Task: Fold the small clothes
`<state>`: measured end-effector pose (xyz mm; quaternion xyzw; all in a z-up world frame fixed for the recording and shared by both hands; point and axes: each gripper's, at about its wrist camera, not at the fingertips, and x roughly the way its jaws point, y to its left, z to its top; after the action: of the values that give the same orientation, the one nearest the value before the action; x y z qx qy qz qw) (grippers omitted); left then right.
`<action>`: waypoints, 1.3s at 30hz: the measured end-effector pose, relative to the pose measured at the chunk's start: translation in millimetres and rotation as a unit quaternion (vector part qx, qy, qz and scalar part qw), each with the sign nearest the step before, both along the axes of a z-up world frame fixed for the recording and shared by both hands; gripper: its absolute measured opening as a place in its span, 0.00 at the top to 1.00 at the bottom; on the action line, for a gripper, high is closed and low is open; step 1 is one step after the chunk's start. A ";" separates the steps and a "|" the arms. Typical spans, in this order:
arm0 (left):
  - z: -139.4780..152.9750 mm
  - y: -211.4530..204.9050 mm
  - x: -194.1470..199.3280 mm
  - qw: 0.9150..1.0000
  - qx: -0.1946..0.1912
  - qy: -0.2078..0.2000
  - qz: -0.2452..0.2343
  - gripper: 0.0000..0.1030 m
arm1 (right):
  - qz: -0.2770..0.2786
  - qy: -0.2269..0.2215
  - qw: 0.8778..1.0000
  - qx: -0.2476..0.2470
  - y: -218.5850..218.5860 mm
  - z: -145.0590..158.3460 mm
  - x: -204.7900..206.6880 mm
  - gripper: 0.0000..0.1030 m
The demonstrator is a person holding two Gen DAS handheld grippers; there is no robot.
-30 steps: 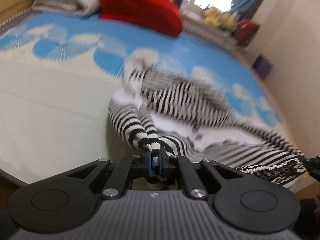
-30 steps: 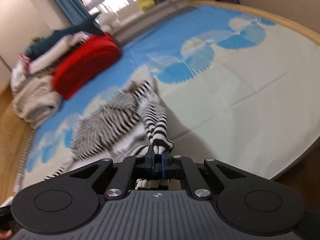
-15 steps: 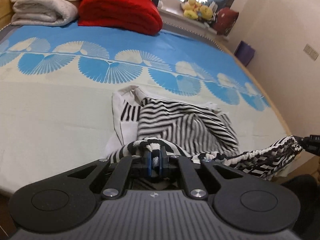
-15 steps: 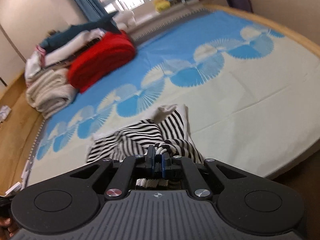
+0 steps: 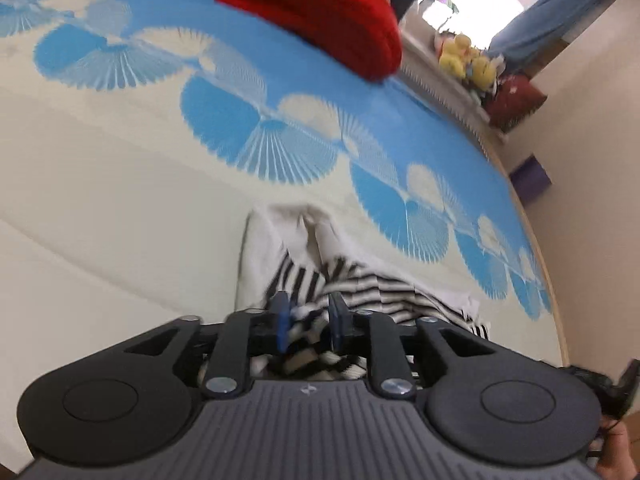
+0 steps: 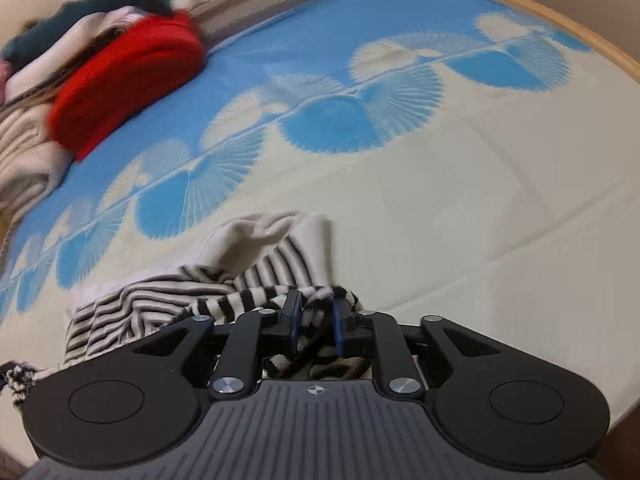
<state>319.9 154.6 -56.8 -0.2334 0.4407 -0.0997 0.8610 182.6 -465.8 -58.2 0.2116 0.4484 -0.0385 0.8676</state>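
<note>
A small black-and-white striped garment (image 5: pixel 360 284) with a plain white part lies bunched on the cream and blue bed sheet (image 5: pixel 120 208). My left gripper (image 5: pixel 308 312) hovers low over its near edge. Its jaws are opening, and a striped edge lies loosely between the blue pads (image 5: pixel 282 312) with a gap around it. In the right wrist view the same garment (image 6: pixel 160 300) spreads to the left. My right gripper (image 6: pixel 316 314) is over the other end of that edge. Its jaws are opening too, with the striped cloth loose between them.
A folded red blanket (image 5: pixel 320 12) and pale folded bedding (image 6: pixel 24 148) are stacked at the far end of the bed. Yellow plush toys (image 5: pixel 464 56) sit by the window. A purple box (image 5: pixel 530 178) stands on the floor beyond the bed's wooden rim (image 6: pixel 600 40).
Both grippers carried the striped edge forward and down onto the rest of the garment. Their jaws, shut on the cloth before, now stand apart.
</note>
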 end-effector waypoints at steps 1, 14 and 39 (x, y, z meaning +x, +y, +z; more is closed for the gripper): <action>0.8 0.5 -0.6 1.000 0.008 -0.004 -0.004 0.77 | -0.009 -0.025 1.000 0.014 -5.2 6.6 -4.1 0.75; -20.8 -47.4 -16.2 0.974 0.194 0.022 -0.118 0.39 | 0.135 -0.019 0.981 -0.138 16.1 -9.8 -19.7 0.49; -6.7 -67.7 54.8 0.962 0.230 -0.147 -0.026 0.97 | 0.095 -0.192 0.963 -0.163 50.1 6.7 49.4 0.98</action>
<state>374.7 86.9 -63.5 -0.0004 0.3263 -0.0511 0.9439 232.0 -415.6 -51.4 0.0274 0.2790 0.0129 0.9598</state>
